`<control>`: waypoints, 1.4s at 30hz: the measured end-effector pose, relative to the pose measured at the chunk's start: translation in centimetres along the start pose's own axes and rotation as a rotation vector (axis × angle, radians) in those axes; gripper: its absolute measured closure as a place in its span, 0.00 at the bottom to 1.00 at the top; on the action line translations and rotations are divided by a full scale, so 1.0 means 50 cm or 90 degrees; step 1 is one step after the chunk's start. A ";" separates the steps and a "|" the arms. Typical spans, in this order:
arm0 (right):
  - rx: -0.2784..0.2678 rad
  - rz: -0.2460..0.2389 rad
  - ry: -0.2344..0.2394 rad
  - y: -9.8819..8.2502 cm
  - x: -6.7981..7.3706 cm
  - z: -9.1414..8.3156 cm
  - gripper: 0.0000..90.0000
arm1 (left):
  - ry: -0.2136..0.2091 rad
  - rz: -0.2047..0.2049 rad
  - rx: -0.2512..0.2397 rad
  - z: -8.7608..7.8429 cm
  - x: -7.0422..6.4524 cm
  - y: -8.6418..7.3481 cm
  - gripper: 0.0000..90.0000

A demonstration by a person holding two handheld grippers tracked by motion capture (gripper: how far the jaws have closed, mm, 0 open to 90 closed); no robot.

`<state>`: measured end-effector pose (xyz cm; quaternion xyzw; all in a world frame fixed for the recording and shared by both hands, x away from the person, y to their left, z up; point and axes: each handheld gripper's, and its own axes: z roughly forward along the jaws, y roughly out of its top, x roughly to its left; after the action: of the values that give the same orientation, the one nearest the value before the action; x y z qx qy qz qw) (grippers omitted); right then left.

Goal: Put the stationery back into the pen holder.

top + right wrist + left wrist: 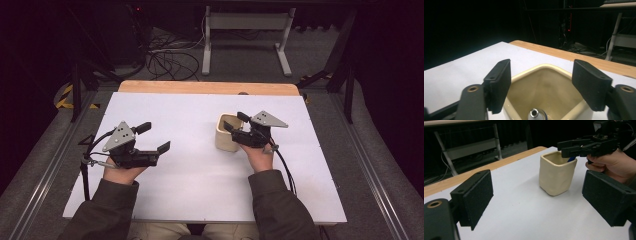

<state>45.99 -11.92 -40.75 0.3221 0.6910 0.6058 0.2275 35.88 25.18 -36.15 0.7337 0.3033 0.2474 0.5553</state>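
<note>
**Kid:** What is going on here?

**Helper:** See the cream cup on the white table? The right gripper hangs just over the cup's mouth. Its jaws stand apart, with nothing pinched between them.

**Kid:** Is something inside the cup?

**Helper:** Yes. A thin thing with a silver end is down in the cup, right under those jaws. From the left gripper view a bit of blue pokes up at the cup's rim. It could be a pen, but I cannot tell for sure.

**Kid:** So which step is this?

**Helper:** I think the dropping-in step. The thing sits in the cup and the jaws are not on it.

**Kid:** And the other hand?

**Helper:** The left gripper waits well off to the cup's left side. Its jaws are wide and hold nothing.

**Kid:** What comes next?

**Helper:** I guess the right gripper should lift straight up, away from the cup. It must not bump the rim, or the cup could tip.
</note>
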 end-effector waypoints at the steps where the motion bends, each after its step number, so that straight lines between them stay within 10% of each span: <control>1: -0.001 0.000 0.001 0.001 0.001 -0.001 0.32 | 0.000 0.001 0.000 0.000 0.001 0.000 0.12; 42: -0.032 0.006 0.052 0.040 0.017 -0.070 0.08 | 0.010 0.001 -0.005 -0.017 0.016 0.005 0.12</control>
<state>43.27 -13.59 -38.13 0.2945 0.6826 0.6368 0.2045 35.91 26.27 -35.66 0.7298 0.3059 0.2546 0.5559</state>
